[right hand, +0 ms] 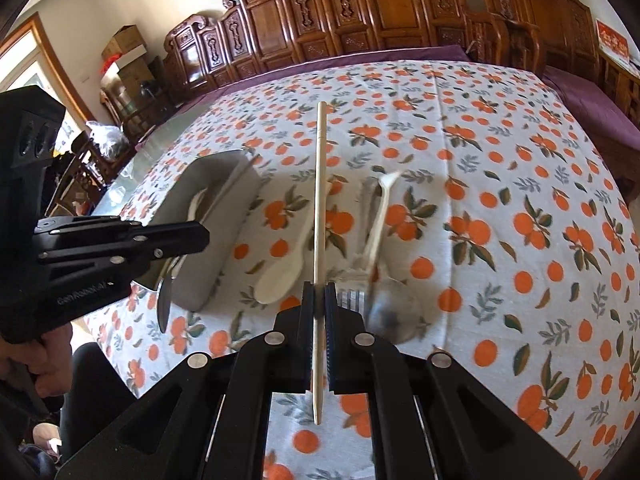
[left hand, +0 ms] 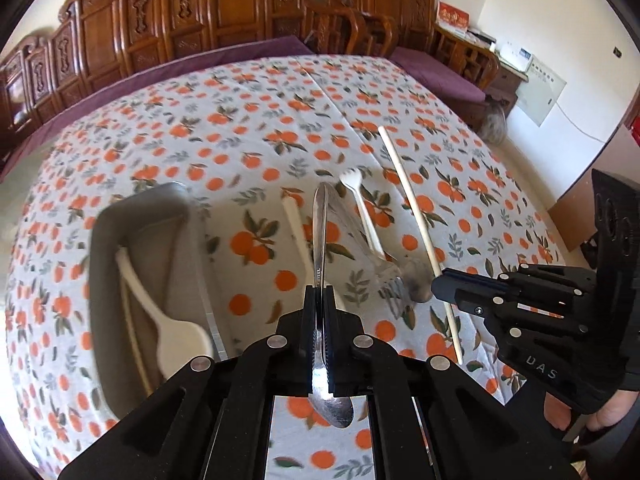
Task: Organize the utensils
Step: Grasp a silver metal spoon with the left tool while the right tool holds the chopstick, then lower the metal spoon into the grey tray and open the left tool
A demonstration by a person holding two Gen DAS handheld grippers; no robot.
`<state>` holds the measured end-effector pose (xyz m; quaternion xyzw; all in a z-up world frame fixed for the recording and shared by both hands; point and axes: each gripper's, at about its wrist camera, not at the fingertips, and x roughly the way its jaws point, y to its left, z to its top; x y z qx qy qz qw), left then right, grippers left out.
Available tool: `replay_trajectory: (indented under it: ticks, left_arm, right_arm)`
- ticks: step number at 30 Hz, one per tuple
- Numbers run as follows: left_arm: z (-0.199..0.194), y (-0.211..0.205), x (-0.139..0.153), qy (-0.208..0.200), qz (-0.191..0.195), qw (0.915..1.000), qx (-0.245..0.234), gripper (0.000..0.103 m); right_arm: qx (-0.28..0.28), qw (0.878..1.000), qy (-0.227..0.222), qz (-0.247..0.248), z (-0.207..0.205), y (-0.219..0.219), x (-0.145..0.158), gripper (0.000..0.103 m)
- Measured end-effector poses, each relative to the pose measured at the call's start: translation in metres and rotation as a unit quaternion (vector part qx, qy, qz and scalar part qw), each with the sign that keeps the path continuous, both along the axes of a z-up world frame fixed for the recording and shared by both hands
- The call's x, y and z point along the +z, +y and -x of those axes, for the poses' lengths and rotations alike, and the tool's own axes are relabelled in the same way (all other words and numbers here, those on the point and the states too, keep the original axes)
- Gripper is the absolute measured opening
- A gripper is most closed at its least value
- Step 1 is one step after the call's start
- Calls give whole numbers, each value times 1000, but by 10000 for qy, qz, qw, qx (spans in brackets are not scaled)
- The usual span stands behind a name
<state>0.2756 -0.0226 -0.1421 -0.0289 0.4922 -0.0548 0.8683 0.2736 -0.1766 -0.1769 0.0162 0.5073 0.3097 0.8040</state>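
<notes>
The left gripper (left hand: pixel 319 292) had its jaws clamped on a metal spoon (left hand: pixel 320 240), handle pointing forward, bowl hanging back under the gripper, clear of the tabletop (left hand: pixel 240 120). The right gripper (right hand: pixel 319 292) had its jaws clamped on a pale chopstick (right hand: pixel 319 200). A grey tray (left hand: pixel 104 260) to the left held a white spoon (left hand: pixel 160 320) and a thin stick. On the cloth lay another white spoon (right hand: pixel 280 276), a metal fork (left hand: pixel 384 272) and a white fork (left hand: pixel 360 208).
</notes>
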Motion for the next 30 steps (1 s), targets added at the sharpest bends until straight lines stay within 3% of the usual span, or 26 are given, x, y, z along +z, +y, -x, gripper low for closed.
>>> replay_trajectory:
  ticks: [18, 30]
  left_arm:
    - [19, 87, 9, -200, 121, 9980, 595, 3]
    - [1, 123, -31, 155, -156, 9957, 895, 3]
  right_arm:
    - [380, 9992, -22, -120, 10, 57, 13, 6]
    - [416, 9991, 51, -92, 9, 61, 8, 6]
